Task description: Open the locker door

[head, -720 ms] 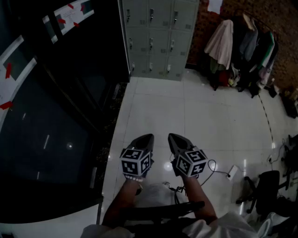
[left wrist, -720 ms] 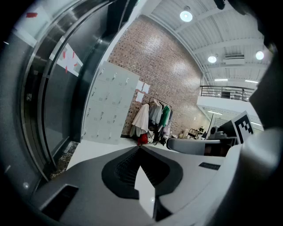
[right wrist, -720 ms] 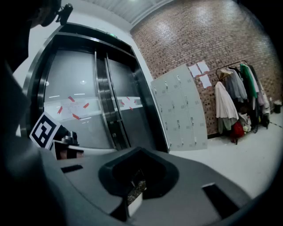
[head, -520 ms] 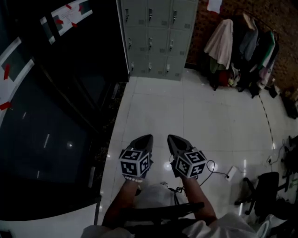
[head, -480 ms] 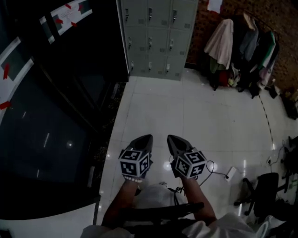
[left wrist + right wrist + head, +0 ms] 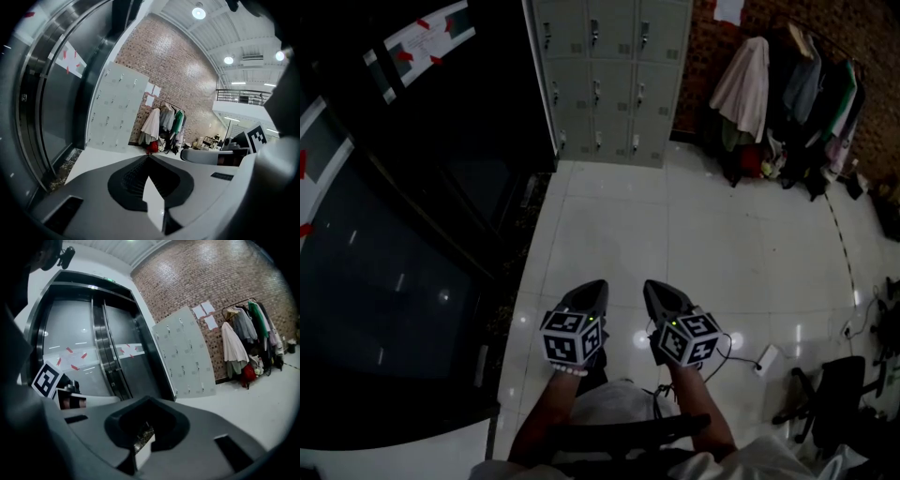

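The grey bank of lockers (image 6: 609, 75) stands far off against the back wall, all its small doors closed; it also shows in the left gripper view (image 6: 117, 110) and the right gripper view (image 6: 185, 357). My left gripper (image 6: 592, 286) and right gripper (image 6: 654, 286) are held side by side low over the white tiled floor, well short of the lockers. Both point toward them. The left gripper (image 6: 149, 157) has its jaws closed together on nothing. The right gripper (image 6: 149, 400) is likewise shut and empty.
Dark glass doors (image 6: 394, 234) with red tape marks line the left side. A coat rack (image 6: 787, 94) full of clothes stands right of the lockers by a brick wall. A cable and power strip (image 6: 766, 358) and an office chair (image 6: 834, 394) lie at the right.
The head view has shifted slightly, so the lockers sit a little further left and up. Both grippers have sunk a bit lower in the view and stay shut.
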Tool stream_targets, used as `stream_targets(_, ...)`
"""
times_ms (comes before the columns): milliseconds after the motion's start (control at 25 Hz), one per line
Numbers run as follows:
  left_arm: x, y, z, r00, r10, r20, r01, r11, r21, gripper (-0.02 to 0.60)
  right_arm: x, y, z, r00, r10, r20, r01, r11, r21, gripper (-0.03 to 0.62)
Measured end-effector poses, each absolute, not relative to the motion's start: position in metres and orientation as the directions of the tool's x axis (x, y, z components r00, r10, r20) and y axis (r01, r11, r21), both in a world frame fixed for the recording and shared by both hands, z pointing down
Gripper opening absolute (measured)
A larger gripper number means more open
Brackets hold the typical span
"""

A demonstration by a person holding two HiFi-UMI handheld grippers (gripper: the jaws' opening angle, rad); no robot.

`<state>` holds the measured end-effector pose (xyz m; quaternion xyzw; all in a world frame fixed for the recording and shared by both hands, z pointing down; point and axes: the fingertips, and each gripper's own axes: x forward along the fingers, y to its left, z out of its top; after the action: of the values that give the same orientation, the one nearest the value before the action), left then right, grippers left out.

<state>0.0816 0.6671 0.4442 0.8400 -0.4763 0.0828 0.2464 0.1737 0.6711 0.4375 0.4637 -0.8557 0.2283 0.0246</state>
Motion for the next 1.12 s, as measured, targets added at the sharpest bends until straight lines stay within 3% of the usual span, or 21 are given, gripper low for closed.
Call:
stream_targets(480,0.074,0.489,0.455,0.557,-0.751,0.355,-0.826,-0.456,0.331,-0.003,0.158,0.507,0.457,-0.563,-0.786,0.255,-0.808,0.457,-0.372,0.011)
stream_targets(1120,-0.002,0.271,0.464,0.568,-0.722,0.394,-0.822,-0.472,0.318,-0.002,0.076,0.271,0.461,-0.553,-0.788,0.272,-0.815,0.444,-0.371,0.011)
